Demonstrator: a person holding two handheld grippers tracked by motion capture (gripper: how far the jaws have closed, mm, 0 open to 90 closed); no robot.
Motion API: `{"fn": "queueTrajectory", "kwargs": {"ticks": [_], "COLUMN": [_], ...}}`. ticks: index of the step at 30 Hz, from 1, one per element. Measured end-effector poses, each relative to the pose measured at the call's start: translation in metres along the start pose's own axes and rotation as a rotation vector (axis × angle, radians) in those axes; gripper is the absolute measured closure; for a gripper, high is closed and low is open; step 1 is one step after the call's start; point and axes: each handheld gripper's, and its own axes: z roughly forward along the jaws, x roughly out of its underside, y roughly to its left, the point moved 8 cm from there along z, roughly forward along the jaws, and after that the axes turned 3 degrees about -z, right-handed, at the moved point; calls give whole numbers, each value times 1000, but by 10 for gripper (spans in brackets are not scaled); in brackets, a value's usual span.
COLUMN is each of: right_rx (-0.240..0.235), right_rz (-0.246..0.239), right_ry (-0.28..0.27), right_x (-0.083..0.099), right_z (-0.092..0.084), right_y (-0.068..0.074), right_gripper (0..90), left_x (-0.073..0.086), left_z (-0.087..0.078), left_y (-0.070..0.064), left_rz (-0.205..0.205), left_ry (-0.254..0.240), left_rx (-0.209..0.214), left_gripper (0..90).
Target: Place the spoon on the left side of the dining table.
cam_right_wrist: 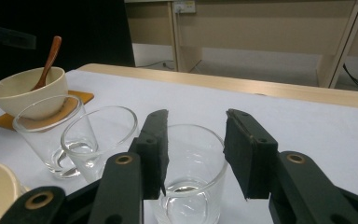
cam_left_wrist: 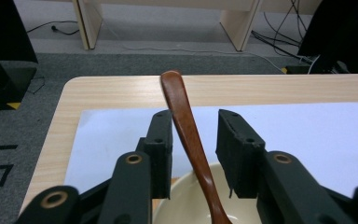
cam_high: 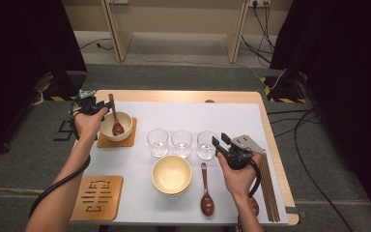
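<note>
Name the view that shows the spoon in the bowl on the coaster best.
The left gripper view: the spoon rises close up between open jaws. The high view gives it whole but small; the right gripper view has it far off in the bowl.

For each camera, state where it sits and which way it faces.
High view: above the person's side, looking forward and down on the table; both forearms, left gripper and right gripper show.
Left gripper view: rides the left gripper, looking along open jaws that flank the spoon leaning in the bowl.
Right gripper view: rides the right gripper, facing the nearest glass between open jaws.
Shared: the spoon and bowl appear in all three views.
</note>
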Motion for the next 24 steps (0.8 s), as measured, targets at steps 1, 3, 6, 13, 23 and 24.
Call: {"fn": "queueTrajectory", "kwargs": {"ticks": [1, 3, 6, 13, 23, 24], "right_rx": [2, 7, 15, 34, 76, 79], "right_rz": [-1, 2, 5, 17, 43, 48], "right_ry": [5, 15, 27, 57, 101, 107], "right_x": [0, 1, 1, 1, 7, 8], "right_z": [0, 0, 0, -4, -14, -15], "right_y": [-1, -3, -7, -19, -40, -42], "right_gripper": [598, 599, 604, 613, 616, 616], "left_x": [1, 3, 7, 15, 19, 18], "left_z": [-3, -9, -18, -37, -54, -54], "left_y": [-1, -2, -4, -3, -7, -7], "left_rz": [5, 24, 55, 82, 98, 100], "left_ry": [-3, -14, -15, -38, -64, -66], "left_rx": [11, 30, 49, 60, 70, 70], "left_gripper": [626, 625, 597, 552, 552, 552]}}
